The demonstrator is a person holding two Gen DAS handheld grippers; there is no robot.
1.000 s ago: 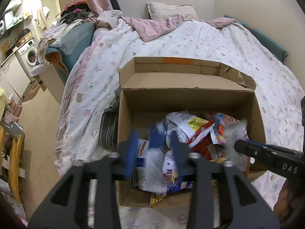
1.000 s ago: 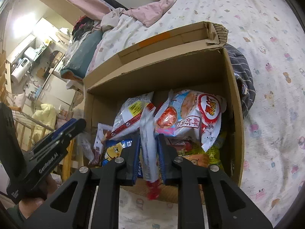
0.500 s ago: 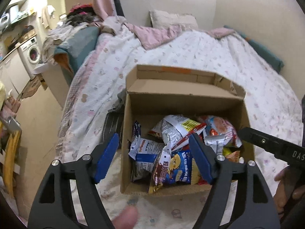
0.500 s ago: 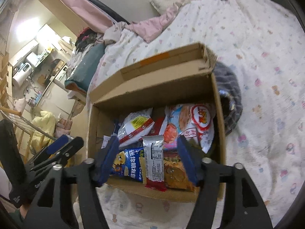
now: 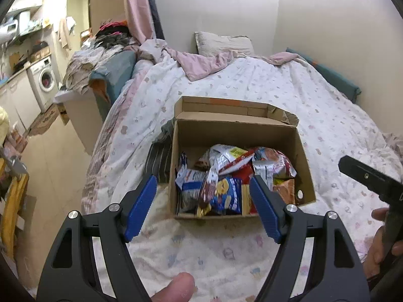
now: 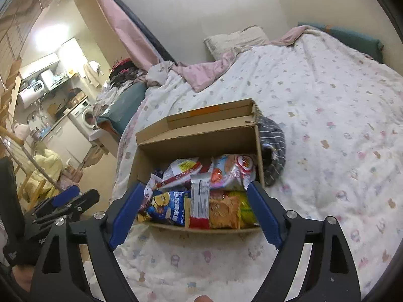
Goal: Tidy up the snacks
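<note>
- Nearest to me, the left gripper (image 5: 201, 201) hangs above the patterned quilt (image 5: 214, 246) with its blue pads spread wide and nothing between them; a fingertip (image 5: 176, 287) of the person's hand shows at its base.
- The right gripper (image 6: 195, 209) is the same: jaws have just been opening, now splayed apart and empty, with the box framed in the gap. Both look backed off so the person can see the whole load.
- In the left view the right hand (image 5: 382, 241) wraps the other tool's handle, off to the side and clear of the box.
- Just past the pads sits the cardboard box (image 5: 304, 161), resting on the bed, and the snacks are all inside it.
- At the box's near wall, packets stand on edge in a row: a blue bag (image 6: 165, 207), a red-and-white wrapper (image 6: 200, 201) and an orange bag (image 6: 224, 212). Upright like that, I would guess, so each label can be read and more fit.
- Behind them a silver-and-yellow bag (image 6: 180, 170) and a bigger red-printed bag (image 6: 231, 170) lie slumped across the back, less tidy.
- The far flap (image 6: 199, 115) is folded back, keeping the mouth open.
- A striped cloth (image 6: 274, 146) lies bunched against the box's side.
- Farthest off, a pillow (image 5: 221, 42) rests at the wall.
</note>
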